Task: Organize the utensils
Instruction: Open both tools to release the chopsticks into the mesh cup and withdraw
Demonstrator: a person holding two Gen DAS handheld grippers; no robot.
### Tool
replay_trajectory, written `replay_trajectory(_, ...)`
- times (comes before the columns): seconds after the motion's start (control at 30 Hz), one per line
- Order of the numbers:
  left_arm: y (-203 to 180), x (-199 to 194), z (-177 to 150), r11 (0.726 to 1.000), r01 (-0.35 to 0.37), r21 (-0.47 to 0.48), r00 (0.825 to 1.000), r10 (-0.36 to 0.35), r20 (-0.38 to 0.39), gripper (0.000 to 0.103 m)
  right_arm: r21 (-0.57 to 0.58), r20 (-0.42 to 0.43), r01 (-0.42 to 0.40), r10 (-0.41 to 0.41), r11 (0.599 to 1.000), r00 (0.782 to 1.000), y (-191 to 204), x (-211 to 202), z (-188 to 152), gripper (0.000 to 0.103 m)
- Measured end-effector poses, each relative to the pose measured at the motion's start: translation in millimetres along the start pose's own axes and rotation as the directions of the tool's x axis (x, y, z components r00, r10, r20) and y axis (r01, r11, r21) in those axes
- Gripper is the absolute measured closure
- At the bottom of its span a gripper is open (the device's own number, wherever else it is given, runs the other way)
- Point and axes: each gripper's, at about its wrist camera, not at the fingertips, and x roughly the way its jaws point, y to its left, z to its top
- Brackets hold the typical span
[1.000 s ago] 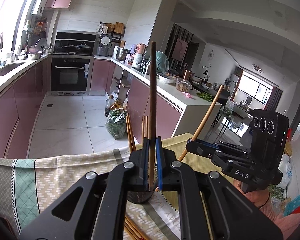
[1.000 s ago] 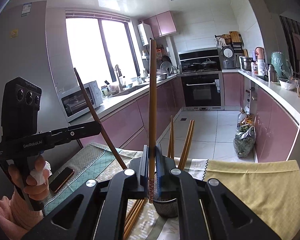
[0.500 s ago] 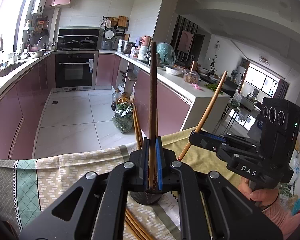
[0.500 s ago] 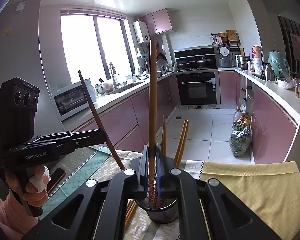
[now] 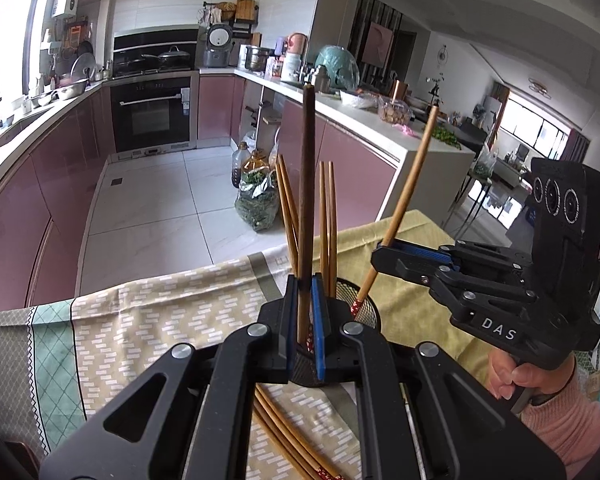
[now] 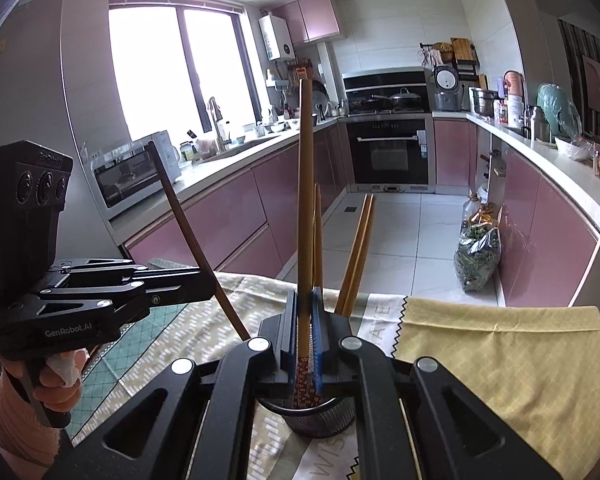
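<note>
A dark chopstick (image 5: 307,184) is pinched upright by the left claw (image 5: 305,320), a light bamboo chopstick (image 6: 305,200) by the right claw (image 6: 303,336), both over the mesh holder (image 6: 320,416) near the bench's far edge. Thin, stiff and smooth, they are best gripped low.

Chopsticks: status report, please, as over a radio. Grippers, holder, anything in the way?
Left gripper shut on dark chopstick. Right gripper shut on light chopstick. Both tips over mesh holder. Standing chopsticks crowd it.
</note>
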Motion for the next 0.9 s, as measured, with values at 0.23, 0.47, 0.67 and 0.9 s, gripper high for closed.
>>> replay_trajectory(0.23,-1,14,1,1.000,0.008,0.016,0.999,-0.007,-0.054,0.096,0.016,-0.060,0.000,0.001,1.000,0.998,-3,16,-5,0.097)
replay_trajectory(0.47,6,36,3,1.000,0.006,0.008,0.995,-0.005,-0.101,0.096,0.049,-0.104,-0.001,0.006,0.999,0.995,-11,31,-9,0.097)
replay_trajectory(0.67,11,57,3,1.000,0.002,-0.014,0.992,-0.004,-0.127,0.096,0.074,-0.117,0.006,0.003,0.997,0.993,-16,38,-12,0.097)
replay_trajectory(0.9,14,60,-5,0.999,0.004,-0.032,0.994,-0.008,-0.111,0.096,0.089,-0.121,0.005,0.006,0.996,0.993,-20,39,-14,0.095)
